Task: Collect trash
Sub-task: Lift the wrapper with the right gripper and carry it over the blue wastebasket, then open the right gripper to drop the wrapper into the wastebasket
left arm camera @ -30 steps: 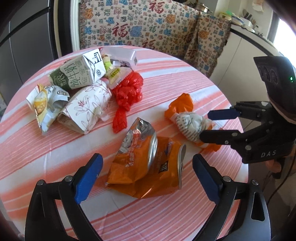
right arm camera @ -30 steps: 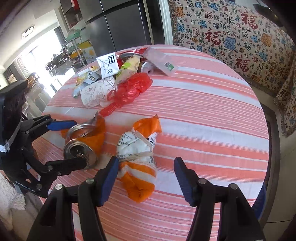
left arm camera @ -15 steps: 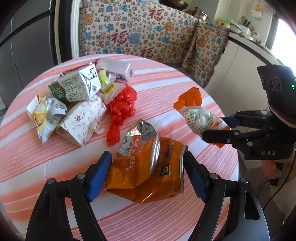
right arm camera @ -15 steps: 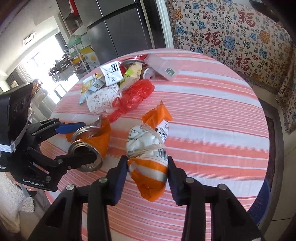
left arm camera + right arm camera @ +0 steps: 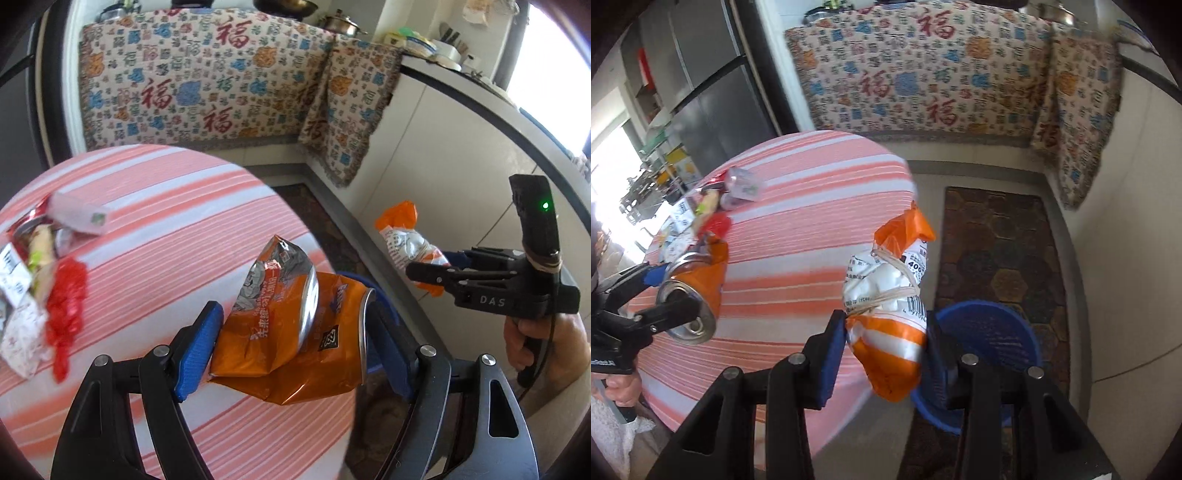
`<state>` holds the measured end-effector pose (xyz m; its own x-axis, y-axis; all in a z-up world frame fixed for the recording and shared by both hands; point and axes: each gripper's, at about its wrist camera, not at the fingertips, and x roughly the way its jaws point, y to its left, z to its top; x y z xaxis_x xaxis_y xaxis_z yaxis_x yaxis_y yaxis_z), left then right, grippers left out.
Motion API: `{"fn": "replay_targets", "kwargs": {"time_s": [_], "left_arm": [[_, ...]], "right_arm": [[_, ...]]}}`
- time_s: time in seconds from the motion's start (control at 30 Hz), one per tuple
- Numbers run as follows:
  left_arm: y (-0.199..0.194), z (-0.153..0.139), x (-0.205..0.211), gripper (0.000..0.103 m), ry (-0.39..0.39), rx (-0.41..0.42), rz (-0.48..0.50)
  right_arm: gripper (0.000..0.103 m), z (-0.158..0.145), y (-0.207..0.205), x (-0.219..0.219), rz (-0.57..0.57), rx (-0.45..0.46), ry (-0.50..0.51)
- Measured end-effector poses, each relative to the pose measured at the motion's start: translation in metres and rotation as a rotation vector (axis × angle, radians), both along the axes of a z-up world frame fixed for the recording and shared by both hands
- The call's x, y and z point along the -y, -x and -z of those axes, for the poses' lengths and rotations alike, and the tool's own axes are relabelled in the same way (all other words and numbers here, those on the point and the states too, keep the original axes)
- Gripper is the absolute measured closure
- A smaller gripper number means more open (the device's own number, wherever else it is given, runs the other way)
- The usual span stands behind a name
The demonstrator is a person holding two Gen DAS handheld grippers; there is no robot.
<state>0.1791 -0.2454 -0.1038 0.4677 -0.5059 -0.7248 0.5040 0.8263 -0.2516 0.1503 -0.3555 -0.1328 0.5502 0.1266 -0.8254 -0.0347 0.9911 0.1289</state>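
My left gripper [image 5: 295, 339] is shut on a crumpled orange snack bag [image 5: 291, 325] with a silver lining, held in the air at the table's right edge. It also shows in the right wrist view [image 5: 698, 284]. My right gripper [image 5: 886, 336] is shut on an orange-and-white tied bag [image 5: 890, 306], held off the table just above a blue bin [image 5: 993, 339] on the floor. That gripper and bag show in the left wrist view [image 5: 406, 247]. More trash [image 5: 40, 266] lies at the table's far left.
The round table [image 5: 166, 229] has a pink striped cloth. A dark patterned rug [image 5: 1001, 236] lies under the bin. A patterned cloth [image 5: 207, 85] covers the wall and a white counter [image 5: 461, 147] stands to the right. A fridge [image 5: 713, 77] stands behind the table.
Both grippers closed on their bags, lifted them off the table and swung right, off the table edge toward the blue bin.
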Motion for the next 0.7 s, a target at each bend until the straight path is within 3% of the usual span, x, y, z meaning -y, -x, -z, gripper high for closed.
{"fn": "replay_targets", "kwargs": {"time_s": [0.17, 0.3, 0.7], "left_arm": [[-0.005, 0.010, 0.087, 0.023, -0.018, -0.025, 0.083], [-0.016, 0.030, 0.131, 0.023, -0.049, -0.058, 0.133], [-0.042, 0.082, 0.174, 0.020, -0.096, -0.128, 0.165]], "right_arm": [[0.061, 0.029, 0.010, 0.073, 0.130, -0.069, 0.013], [0.061, 0.053, 0.014, 0.108, 0.210, -0.096, -0.058], [0.058, 0.105, 0.000, 0.154, 0.304, -0.147, -0.221]]}}
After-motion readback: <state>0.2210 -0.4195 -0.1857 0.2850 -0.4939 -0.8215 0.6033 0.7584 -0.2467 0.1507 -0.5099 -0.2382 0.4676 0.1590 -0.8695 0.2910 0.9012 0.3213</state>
